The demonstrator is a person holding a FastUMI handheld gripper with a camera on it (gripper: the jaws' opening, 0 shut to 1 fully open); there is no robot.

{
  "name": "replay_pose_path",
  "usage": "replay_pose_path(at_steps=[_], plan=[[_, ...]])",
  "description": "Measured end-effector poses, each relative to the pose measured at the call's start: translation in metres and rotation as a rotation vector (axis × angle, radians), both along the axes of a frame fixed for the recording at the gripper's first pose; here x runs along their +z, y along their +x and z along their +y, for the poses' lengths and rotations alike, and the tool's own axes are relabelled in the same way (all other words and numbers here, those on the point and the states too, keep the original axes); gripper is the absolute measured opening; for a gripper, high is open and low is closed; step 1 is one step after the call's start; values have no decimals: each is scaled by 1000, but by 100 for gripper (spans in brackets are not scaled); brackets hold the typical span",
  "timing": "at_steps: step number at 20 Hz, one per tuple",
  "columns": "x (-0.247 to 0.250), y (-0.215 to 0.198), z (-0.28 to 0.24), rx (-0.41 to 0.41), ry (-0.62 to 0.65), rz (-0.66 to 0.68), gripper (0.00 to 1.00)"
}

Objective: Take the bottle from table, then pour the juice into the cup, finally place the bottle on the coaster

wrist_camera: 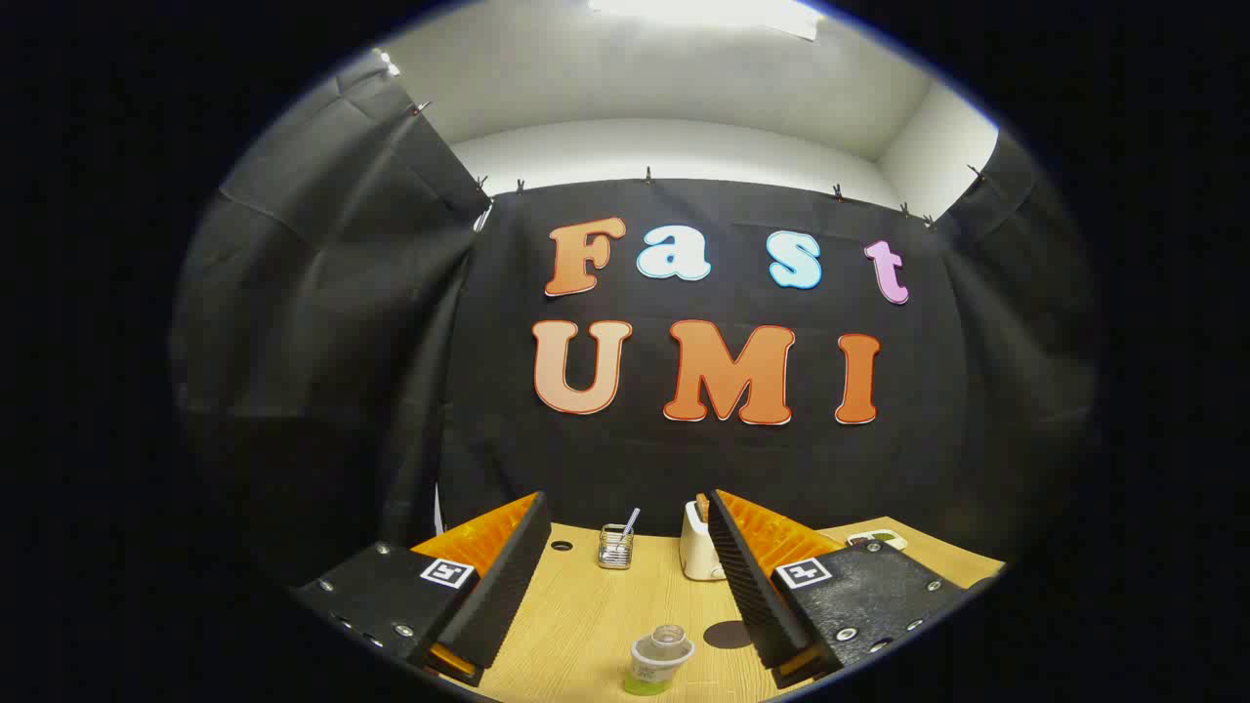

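The gripper [625, 571] has its two fingers spread wide apart with nothing between the ribbed inner faces; each finger is a long wedge, and each carries a small square black-and-white marker on the flat block behind it.

Low between the fingers, close in front, the bottle [657, 661] stands upright on the table [586, 615]. It looks small and squat, with a clear open neck at the top, a whitish shoulder and label band, and greenish liquid at its base. It touches neither finger.

Just right of the bottle, beside the right finger's edge, lies a flat, dark round coaster [726, 635], partly hidden by that finger.

The table is light wood with a fine grain. Beyond the bottle, toward the back edge, stands a small clear glass jar [615, 547] with a thin stick leaning in it. Right of the jar is a cream, rounded toaster-like box [696, 555], partly behind the right finger. Left of the jar is a small dark round hole [562, 545] in the tabletop. Farther right of the bottle, beyond the right finger, a small pale flat device [877, 538] rests on the table.
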State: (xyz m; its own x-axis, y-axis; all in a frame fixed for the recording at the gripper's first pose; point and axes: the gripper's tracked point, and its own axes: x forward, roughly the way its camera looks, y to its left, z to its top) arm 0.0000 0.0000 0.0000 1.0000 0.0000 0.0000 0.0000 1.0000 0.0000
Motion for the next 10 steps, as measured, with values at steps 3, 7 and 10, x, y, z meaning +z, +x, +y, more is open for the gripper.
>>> replay_pose_path(at_steps=[3,7,10], plan=[[2,1,3,4,-3,-6,96],[-3,1,4,1,-9,6,96],[0,2,5,3,-9,-2,96]])
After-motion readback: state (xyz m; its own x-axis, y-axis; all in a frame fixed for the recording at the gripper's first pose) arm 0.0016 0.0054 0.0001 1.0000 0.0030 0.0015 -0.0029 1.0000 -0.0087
